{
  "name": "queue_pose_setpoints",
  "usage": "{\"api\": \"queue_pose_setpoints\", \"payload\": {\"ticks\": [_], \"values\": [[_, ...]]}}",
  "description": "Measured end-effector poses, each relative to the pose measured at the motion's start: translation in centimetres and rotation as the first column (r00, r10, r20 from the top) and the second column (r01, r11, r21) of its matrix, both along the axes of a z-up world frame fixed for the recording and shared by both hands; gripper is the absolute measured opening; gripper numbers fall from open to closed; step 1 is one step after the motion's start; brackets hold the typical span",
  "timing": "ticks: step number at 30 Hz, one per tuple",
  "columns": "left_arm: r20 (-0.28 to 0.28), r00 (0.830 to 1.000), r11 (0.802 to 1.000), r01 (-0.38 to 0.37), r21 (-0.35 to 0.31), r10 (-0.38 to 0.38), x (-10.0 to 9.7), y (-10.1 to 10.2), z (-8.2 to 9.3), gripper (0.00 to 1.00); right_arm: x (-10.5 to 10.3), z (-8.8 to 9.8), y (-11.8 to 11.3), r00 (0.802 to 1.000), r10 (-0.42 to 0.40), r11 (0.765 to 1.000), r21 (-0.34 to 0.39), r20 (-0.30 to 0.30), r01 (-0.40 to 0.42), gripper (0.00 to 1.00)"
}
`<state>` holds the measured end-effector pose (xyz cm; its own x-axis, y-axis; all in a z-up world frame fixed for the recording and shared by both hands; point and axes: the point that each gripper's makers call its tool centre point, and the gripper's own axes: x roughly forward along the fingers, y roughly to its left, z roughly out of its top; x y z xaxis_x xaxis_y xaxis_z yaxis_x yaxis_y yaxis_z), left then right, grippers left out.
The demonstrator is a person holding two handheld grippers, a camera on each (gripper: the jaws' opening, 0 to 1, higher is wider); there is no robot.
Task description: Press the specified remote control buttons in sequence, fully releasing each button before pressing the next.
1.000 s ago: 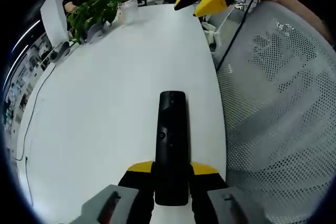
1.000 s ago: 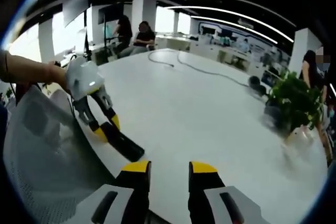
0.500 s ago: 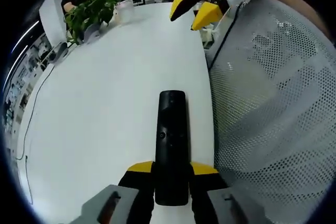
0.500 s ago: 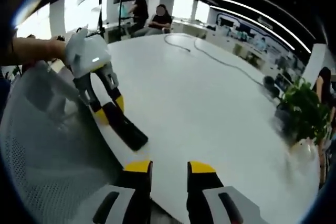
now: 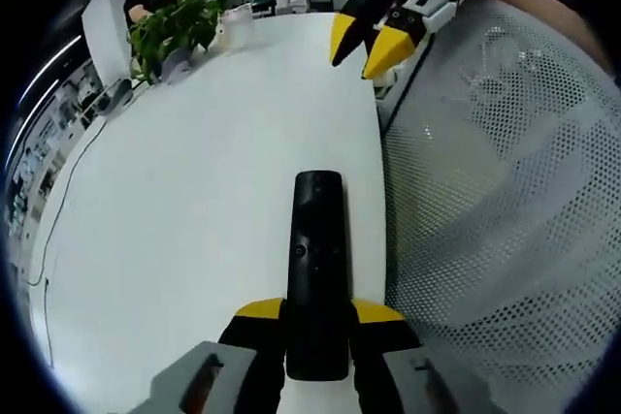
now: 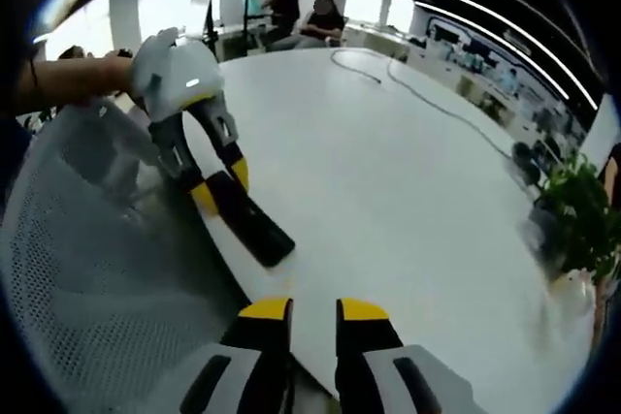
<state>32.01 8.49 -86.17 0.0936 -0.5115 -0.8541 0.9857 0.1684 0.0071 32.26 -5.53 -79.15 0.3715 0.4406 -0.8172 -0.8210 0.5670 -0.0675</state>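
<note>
Left gripper (image 5: 316,315) sits at bottom centre of the left gripper view, fingers (image 5: 260,311) clamped on the near end of the black remote (image 5: 317,259). The remote runs straight up the frame from between them, held just over the white desk (image 5: 194,191) near its edge. In the right gripper view the same pair sits at centre left: left gripper (image 6: 219,187) w/ remote (image 6: 252,224) angling down toward frame centre.

Right gripper (image 6: 312,311) is at bottom centre of its own view, yellow-tipped fingers (image 6: 264,310) close together w/ a narrow gap, nothing between them. In the left gripper view it hangs at top right (image 5: 373,43), tips pointing down, well apart from the remote.

Mesh chair back (image 5: 505,191) takes up the right side of the left gripper view. Plant (image 5: 175,21) at upper left on the far end of the desk; cable (image 6: 408,94) trails across the desk at top of the right gripper view.

Progress, as a judgement: remote is gripped and presented, so setup looks done. No finger is touching a button now, and the pics give no sign which buttons, if any, are pressed. Can't read button labels. All presses appear left to do: bring right tip down on the first target, release fully, go on.
</note>
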Motion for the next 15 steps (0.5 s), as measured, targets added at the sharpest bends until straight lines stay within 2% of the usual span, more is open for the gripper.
{"api": "queue_pose_setpoints", "payload": {"ticks": [8,12,15], "values": [[0.004,0.998,0.998,0.061,-0.030,-0.061,-0.5,0.0,0.1,0.25,-0.5,-0.3,0.4,0.999,0.023,1.000,0.007,-0.029,-0.023,0.10],[0.002,0.997,0.996,0.074,-0.051,-0.074,-0.5,0.0,0.1,0.25,-0.7,0.0,1.1,0.998,0.036,0.998,0.053,-0.051,-0.033,0.06],[0.002,0.997,0.995,0.079,-0.053,-0.079,-0.5,-0.1,0.1,0.25,-0.7,0.2,1.7,0.997,0.057,0.997,0.061,-0.058,-0.054,0.05]]}}
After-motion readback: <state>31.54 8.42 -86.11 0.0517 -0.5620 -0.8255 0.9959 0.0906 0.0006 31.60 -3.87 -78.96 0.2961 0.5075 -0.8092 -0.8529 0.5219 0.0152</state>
